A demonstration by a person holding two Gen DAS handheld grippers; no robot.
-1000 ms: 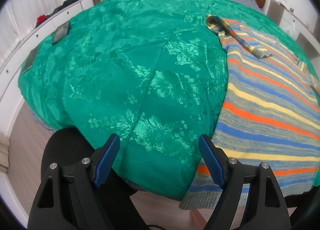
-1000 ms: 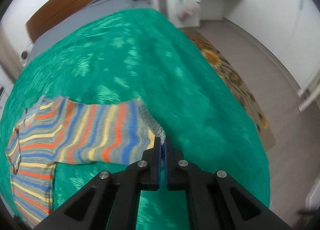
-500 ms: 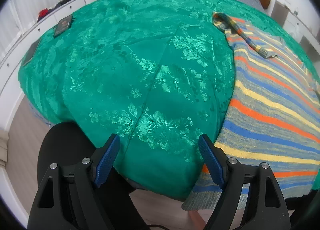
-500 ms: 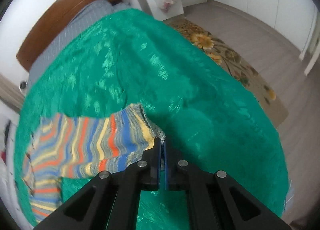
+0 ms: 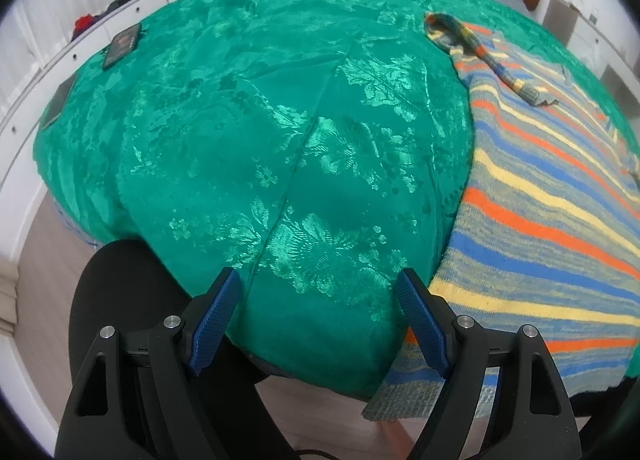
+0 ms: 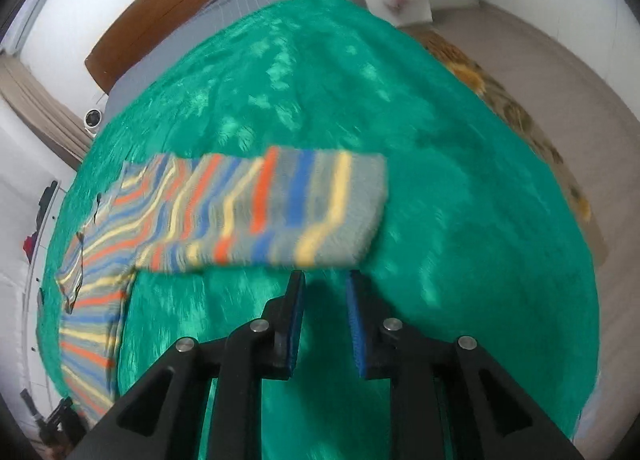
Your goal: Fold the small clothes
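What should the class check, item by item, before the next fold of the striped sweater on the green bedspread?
1. Right claw free of the sleeve, jaws just opening: ok.
2. Sleeve lying flat, stretched out sideways: ok.
3. Left claw open and empty: ok.
4. Striped sweater fully on the green bedspread: not ok, its hem hangs over the bed's edge.
5. Other sleeve smooth: not ok, it lies bunched across the body.

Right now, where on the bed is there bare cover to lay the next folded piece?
Free: the wide green bedspread left of the striped sweater, and the stretch right of its spread sleeve toward the rug side. Crowded: the far left edge, where a phone lies.
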